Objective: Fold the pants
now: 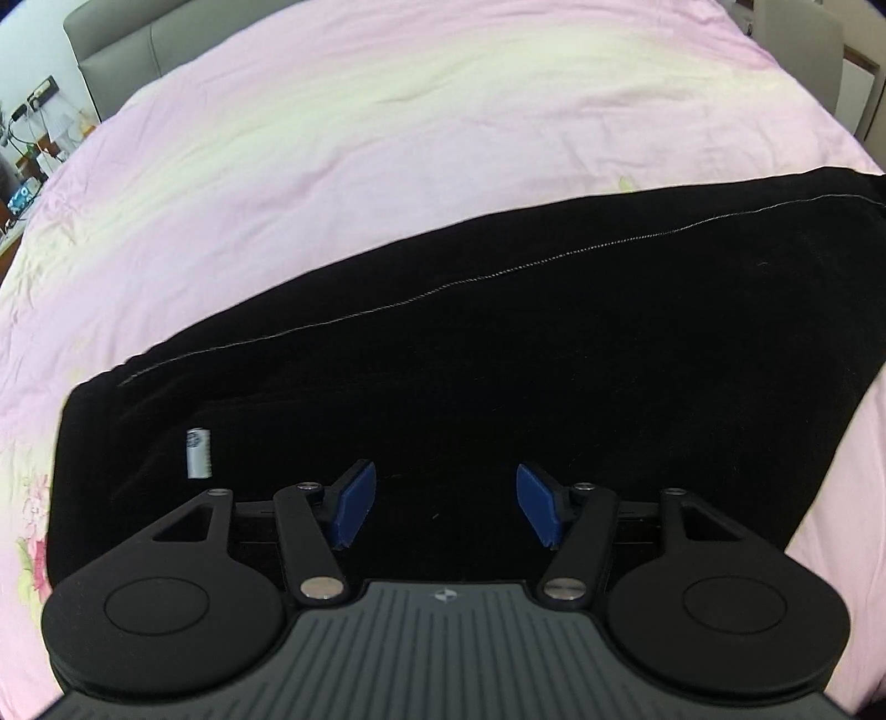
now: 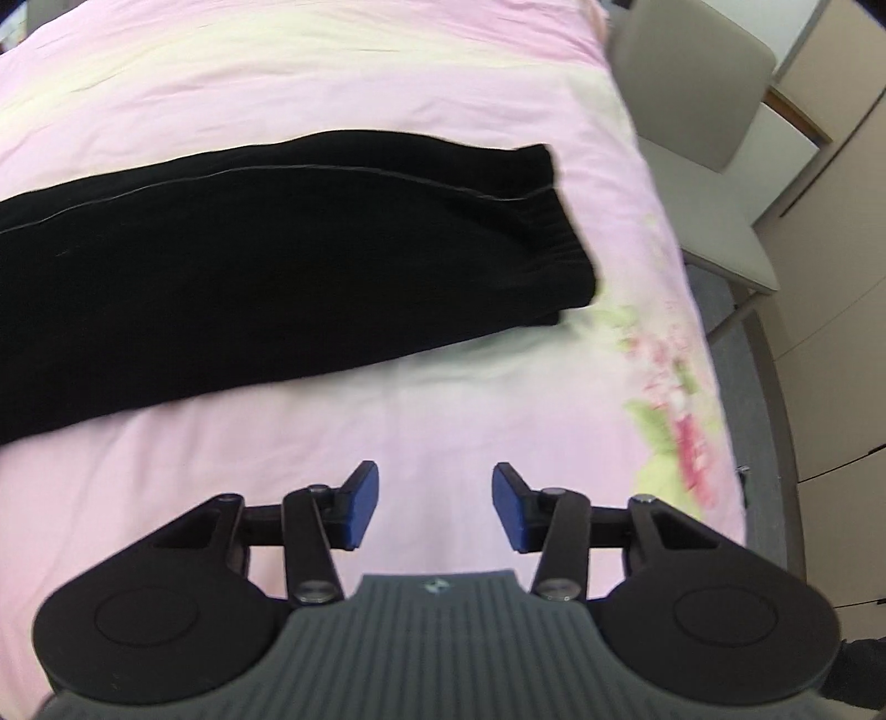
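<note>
Black pants (image 1: 498,343) lie flat across the bed, spread lengthwise over the pink floral bedspread (image 1: 332,166), already doubled leg on leg, a pale seam line running along the cloth. Left tool (image 1: 446,507) hangs right above the dark fabric, blue pads (image 1: 354,501) well apart, nothing between them. A small white label (image 1: 198,453) shows on the pants just to the left of that tool. Over in the right wrist view, the pants (image 2: 277,260) stretch across the upper left, their ribbed elastic end (image 2: 554,232) pointing toward the bed's edge. Right tool (image 2: 436,507) is over bare bedspread (image 2: 387,415), clear of the pants, its pads (image 2: 365,504) parted and empty. A beige chair (image 2: 709,111) stands beside the bed, and a grey headboard (image 1: 138,50) sits at the far end in the left wrist view.
</note>
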{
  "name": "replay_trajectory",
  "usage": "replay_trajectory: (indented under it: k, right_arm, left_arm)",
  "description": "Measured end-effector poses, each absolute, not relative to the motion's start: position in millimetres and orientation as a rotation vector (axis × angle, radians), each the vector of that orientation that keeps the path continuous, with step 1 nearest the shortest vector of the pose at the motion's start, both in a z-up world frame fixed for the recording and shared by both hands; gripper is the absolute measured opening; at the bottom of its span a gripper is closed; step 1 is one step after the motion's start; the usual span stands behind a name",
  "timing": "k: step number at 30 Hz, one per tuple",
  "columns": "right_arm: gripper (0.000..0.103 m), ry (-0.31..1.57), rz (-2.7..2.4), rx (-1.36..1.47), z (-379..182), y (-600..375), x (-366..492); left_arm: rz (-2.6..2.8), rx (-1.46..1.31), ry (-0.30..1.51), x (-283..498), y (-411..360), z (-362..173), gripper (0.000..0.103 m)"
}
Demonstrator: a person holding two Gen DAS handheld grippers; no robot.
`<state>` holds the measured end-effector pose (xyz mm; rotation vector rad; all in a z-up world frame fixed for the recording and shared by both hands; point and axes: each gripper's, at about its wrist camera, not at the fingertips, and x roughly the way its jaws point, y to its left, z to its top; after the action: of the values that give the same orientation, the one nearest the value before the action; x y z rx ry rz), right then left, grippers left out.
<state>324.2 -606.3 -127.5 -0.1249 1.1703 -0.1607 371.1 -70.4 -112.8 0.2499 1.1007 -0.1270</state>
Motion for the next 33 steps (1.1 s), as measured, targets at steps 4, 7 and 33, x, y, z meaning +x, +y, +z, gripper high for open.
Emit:
replay_trajectory:
  k: [4, 7, 33]
  right_arm:
    - [0.040, 1.139, -0.157, -0.137, -144.2, -642.2, 347.0]
    - [0.040, 1.119, -0.128, -0.138, -154.7, -661.5, 362.6]
    - [0.030, 1.114, 0.006, -0.383, -190.0, -680.3, 418.4]
  left_arm:
    - [-0.107, 0.252, 1.142, 388.2, -86.5, -133.8, 0.069]
    - [-0.083, 0.273, 1.167, 398.6, -92.8, -146.9, 0.069]
    - [-0.004, 0.236, 1.217, 417.7, -94.1, -187.2, 0.071]
